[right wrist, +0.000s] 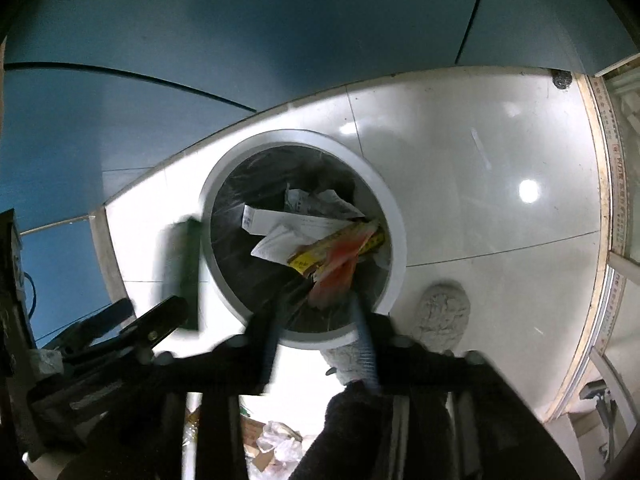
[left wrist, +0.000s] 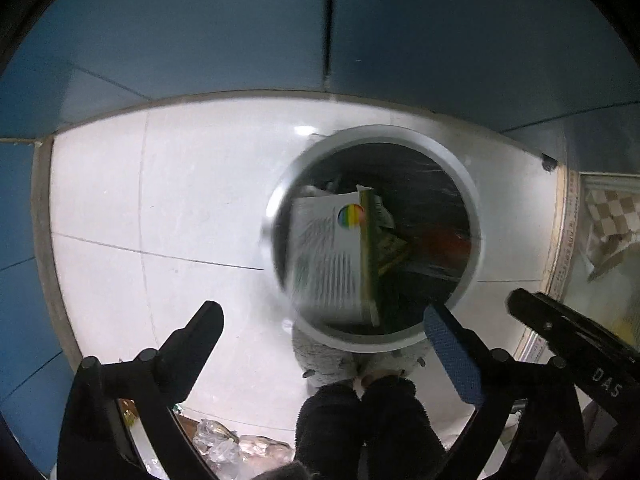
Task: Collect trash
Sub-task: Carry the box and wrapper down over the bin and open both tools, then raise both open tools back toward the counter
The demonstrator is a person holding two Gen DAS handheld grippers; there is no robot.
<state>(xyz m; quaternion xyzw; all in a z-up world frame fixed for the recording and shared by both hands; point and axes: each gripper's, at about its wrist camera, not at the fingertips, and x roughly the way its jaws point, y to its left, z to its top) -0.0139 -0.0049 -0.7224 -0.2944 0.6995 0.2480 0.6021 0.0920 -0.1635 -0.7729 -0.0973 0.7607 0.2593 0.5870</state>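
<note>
A round white-rimmed trash bin [left wrist: 276,196] with a black liner stands on the white tile floor. A white and green box [left wrist: 332,256], blurred, is in the air over the bin's left side, free of my left gripper [left wrist: 324,320], which is open above the bin's near rim. In the right wrist view the same box [right wrist: 186,268] appears as a blurred green slab left of the bin [right wrist: 394,216]. My right gripper [right wrist: 316,316] is narrowly open over the bin's near rim, just above red and yellow wrappers [right wrist: 340,256] among white papers.
A blue wall [left wrist: 240,20] runs behind the bin. Grey fluffy slippers [right wrist: 442,314] stand by the bin's near side. Plastic wrappers and litter [left wrist: 228,444] lie at the bottom edge. A door threshold [right wrist: 600,200] runs along the right. The other gripper [left wrist: 568,332] shows at right.
</note>
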